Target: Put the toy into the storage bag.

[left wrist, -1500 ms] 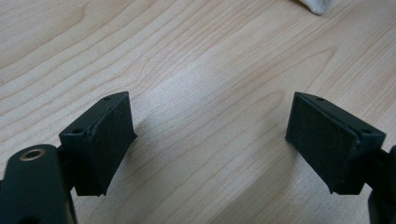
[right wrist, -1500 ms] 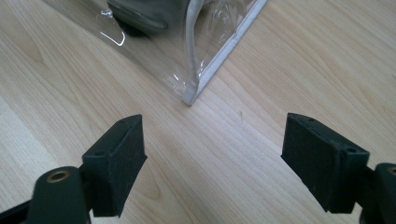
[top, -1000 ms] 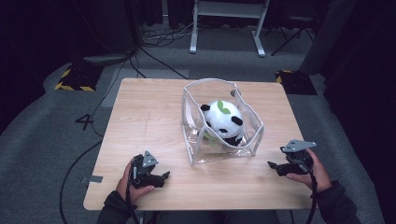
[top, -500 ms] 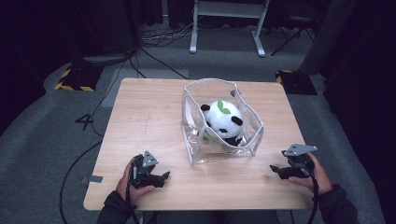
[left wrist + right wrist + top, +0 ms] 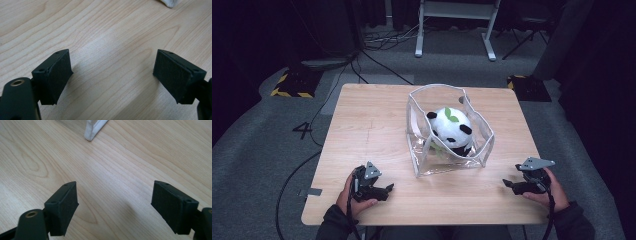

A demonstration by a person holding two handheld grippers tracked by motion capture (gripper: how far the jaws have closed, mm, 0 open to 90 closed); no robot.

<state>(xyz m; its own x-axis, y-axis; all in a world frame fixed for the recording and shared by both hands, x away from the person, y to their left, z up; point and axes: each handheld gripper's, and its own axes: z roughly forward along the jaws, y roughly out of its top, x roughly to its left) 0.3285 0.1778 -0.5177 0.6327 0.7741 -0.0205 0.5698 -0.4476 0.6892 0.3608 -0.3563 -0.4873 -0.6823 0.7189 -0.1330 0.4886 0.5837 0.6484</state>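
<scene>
Clear pouch point(image 5: 451, 150) between both fingers point(image 5: 388, 189)

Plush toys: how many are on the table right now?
1. A panda plush sits inside the clear zip bag at the table's middle. Nothing else shows through the bag, though the panda could hide something small.

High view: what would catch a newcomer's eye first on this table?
The black-and-white panda plush with a green leaf on its head, sitting inside a clear pouch with white edging at the middle of the wooden table. Next, the two hand-held grippers at the near edge: the left gripper and the right gripper, both open over bare wood, apart from the pouch.
</scene>
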